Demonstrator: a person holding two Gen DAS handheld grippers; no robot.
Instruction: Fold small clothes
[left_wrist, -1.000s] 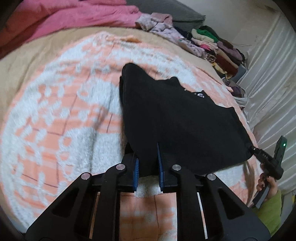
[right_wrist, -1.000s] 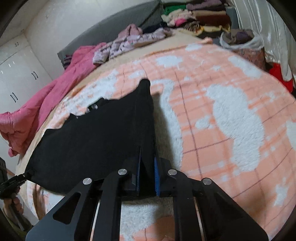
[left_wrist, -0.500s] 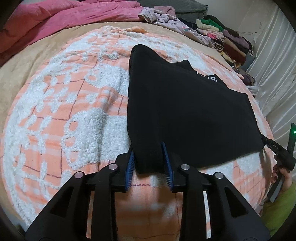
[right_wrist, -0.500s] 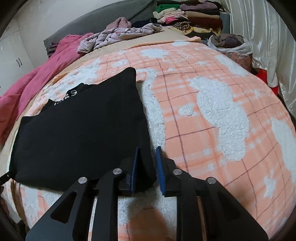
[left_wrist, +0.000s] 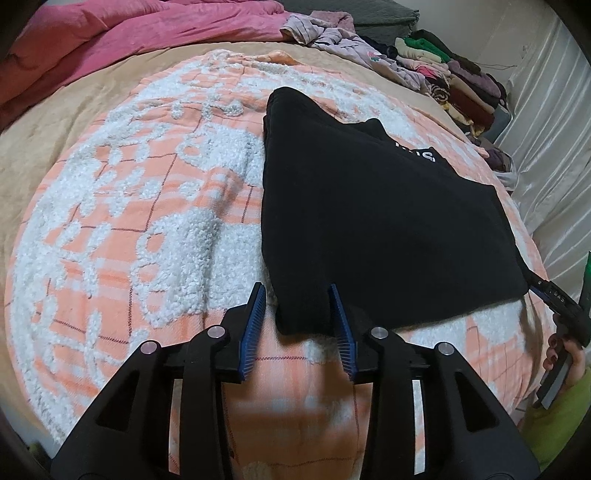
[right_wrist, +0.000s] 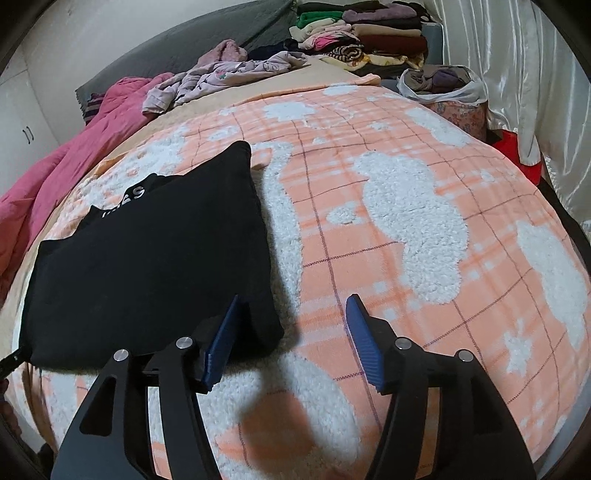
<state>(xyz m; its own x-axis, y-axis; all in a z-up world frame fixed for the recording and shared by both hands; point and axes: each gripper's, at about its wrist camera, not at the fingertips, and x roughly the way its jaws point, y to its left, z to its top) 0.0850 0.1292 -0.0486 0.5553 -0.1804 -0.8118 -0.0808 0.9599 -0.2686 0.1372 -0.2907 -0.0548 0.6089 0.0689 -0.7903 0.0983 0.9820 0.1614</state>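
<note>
Black garment (left_wrist: 369, 221), soft, light and limp on the blanket (left_wrist: 129, 221); left gripper (left_wrist: 299, 321) and right gripper (right_wrist: 291, 339) opening off its near corners, the best holds.

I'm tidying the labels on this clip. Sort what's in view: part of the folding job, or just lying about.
Part of the job:
black garment
left gripper, jaws opening, garment corner between them
right gripper, jaws opening, garment edge beside its left pad

Lying about:
pink quilt
lilac clothes
folded stack
bag
</note>
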